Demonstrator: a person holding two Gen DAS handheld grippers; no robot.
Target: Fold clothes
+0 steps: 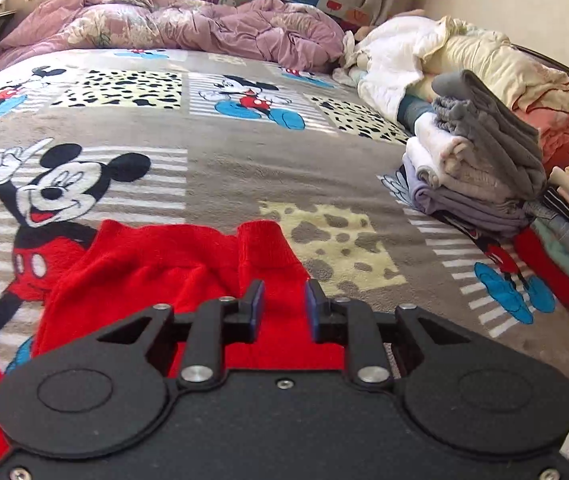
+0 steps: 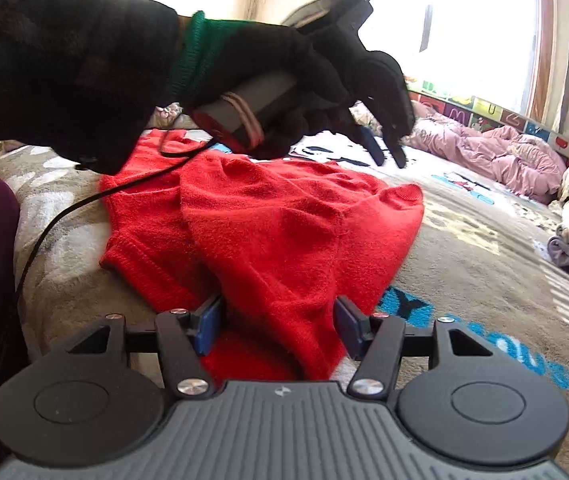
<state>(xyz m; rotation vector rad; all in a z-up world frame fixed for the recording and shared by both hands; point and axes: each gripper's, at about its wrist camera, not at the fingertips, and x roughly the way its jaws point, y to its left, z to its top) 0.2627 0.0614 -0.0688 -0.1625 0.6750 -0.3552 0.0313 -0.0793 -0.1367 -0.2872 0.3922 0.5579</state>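
Sunlit bedroom, cartoon-print blanket [image 1: 220,184] over the bed; my red sweater [image 2: 284,232] lies on it partly doubled over, one layer lapped across the other. Both tools are released: left tool [image 1: 284,304] hovers above a ribbed cuff, right tool [image 2: 278,320] straddles the near edge. Folded stack [image 1: 480,168] waits beside. I judge the fold mid-way; next needs an edge pinched

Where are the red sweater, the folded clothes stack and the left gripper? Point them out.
red sweater [image 2: 284,232]: right wrist view, middle of the knit.
folded clothes stack [image 1: 480,160]: left wrist view, grey top garment.
left gripper [image 1: 283,306]: left wrist view, between open fingertips.
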